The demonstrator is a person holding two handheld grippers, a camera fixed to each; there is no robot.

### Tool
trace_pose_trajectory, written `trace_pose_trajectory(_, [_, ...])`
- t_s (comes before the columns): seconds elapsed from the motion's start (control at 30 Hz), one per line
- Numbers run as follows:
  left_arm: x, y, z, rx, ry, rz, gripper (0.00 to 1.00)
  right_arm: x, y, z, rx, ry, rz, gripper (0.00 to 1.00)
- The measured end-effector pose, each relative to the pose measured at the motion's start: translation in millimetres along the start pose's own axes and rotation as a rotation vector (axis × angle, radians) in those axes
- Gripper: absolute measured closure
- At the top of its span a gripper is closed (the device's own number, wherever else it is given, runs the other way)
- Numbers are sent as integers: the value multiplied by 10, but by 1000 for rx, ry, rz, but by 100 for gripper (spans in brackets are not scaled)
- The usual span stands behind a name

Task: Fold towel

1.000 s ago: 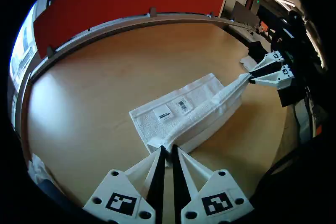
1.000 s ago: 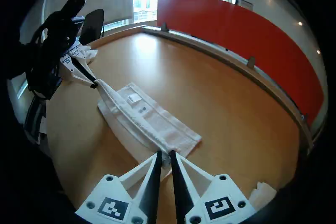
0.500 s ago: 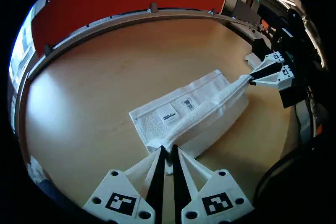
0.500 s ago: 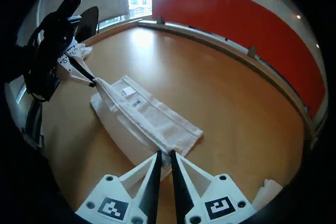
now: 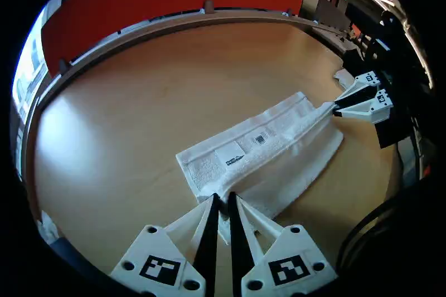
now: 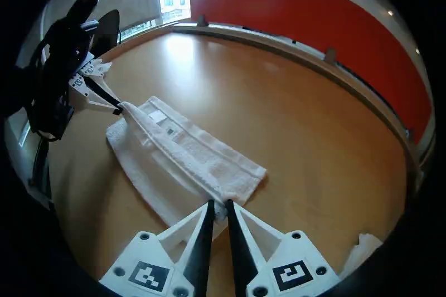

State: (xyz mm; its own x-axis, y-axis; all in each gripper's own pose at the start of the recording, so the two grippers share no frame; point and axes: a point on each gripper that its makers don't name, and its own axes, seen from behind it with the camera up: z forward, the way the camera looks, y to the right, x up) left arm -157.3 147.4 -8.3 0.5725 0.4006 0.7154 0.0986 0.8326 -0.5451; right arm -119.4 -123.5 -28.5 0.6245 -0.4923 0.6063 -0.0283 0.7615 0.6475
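Halfway-ish, I'd guess — left gripper [image 5: 223,201] and right gripper [image 6: 217,205] each clamped on a towel [image 5: 267,149] corner, flap draped over but not yet laid flat, release to go.

Just a big light-wood table [image 5: 111,130] here, smooth and a bit glossy, with a bright patch of glare and a grey raised rim [image 5: 167,32] curving along the far side. Roughly mid-table, a white towel [image 5: 267,157]: long and narrow, laid at a slant, doubled over lengthwise with a soft ridge down its length, two small labels [image 5: 237,155] facing up near one end, mostly flat on the wood. Also a scrunched white cloth [image 6: 365,244] by the near edge, and a second white cloth [image 6: 103,66] just past the towel's other end, well apart from the first.
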Motion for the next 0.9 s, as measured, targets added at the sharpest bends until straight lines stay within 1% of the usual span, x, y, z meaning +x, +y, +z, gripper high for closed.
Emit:
trace_pose_trajectory(0.17, [-5,-68,88,30,-8,17,83,11,40,81,-11,-2,2,81])
trace_pose_trajectory(0.27, [0,-102,126,46,-10,27,78,15,71,120,-24,-4,4,80])
trace_pose_trajectory(0.63, [6,-188,210,73,-14,51,74,21,151,183,-60,-1,29,69])
trace_pose_trajectory(0.8, [50,-247,246,95,-7,70,68,14,208,212,-83,-4,31,62])
trace_pose_trajectory(0.9, [77,-276,254,105,-6,87,65,22,254,229,-101,-4,33,61])
